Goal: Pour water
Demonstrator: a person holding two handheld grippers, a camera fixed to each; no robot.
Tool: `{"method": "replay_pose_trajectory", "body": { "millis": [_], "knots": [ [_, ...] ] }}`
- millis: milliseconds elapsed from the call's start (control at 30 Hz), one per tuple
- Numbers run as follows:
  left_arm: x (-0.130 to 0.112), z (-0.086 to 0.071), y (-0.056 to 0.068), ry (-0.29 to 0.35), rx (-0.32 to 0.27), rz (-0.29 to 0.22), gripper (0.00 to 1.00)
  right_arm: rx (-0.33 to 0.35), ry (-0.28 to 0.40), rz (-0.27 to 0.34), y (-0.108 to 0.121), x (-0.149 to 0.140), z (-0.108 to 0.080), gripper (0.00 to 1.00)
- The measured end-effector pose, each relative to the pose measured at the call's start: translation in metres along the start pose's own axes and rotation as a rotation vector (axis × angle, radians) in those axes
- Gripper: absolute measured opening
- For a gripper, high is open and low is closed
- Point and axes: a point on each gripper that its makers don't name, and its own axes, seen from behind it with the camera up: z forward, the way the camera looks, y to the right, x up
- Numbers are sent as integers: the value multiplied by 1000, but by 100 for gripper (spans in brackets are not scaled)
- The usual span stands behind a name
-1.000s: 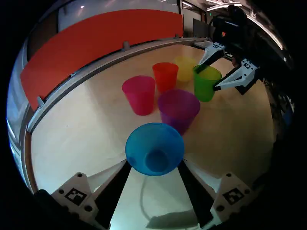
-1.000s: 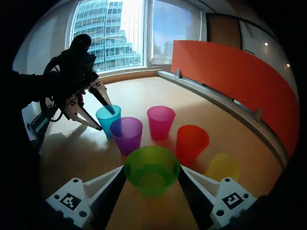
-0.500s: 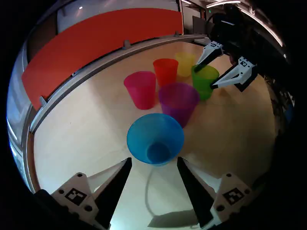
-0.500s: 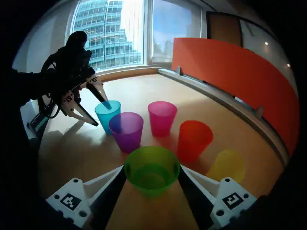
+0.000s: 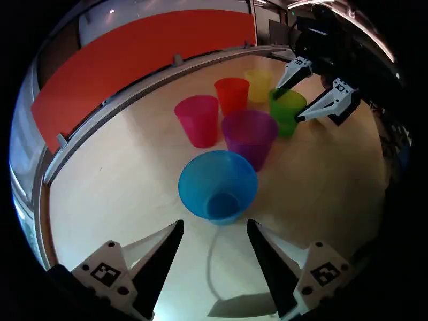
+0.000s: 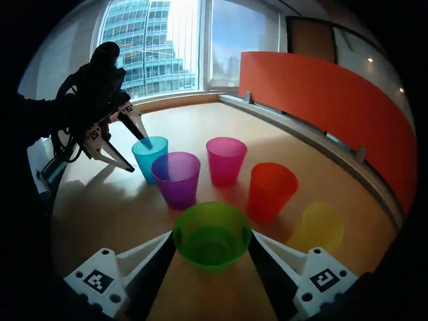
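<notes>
- Left tongs [image 5: 214,229] are standing spread, gripping nothing; the blue cup [image 5: 218,183] is sitting upright on the table [image 5: 123,176] just beyond their tips.
- Right tongs [image 6: 212,234] are pinching the green cup [image 6: 212,243], a finger pressing each side; we are unable to tell whether it is holding water.
- We are judging the pour as not yet begun, the green cup sitting level.
- Next we are expecting to carry it over a receiving cup, perhaps the purple cup [image 6: 175,179] nearby, tilting slowly.

Blue cup [image 5: 218,185] just beyond spread claw [image 5: 214,221]
</notes>
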Motion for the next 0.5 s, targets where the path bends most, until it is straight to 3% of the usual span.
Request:
{"method": "replay_pose_trajectory", "body": {
  "millis": [500],
  "knots": [
    [0, -3, -1, 6, 2, -19, 87, -9, -12, 7, 0, -7, -1, 100]
  ]
}}
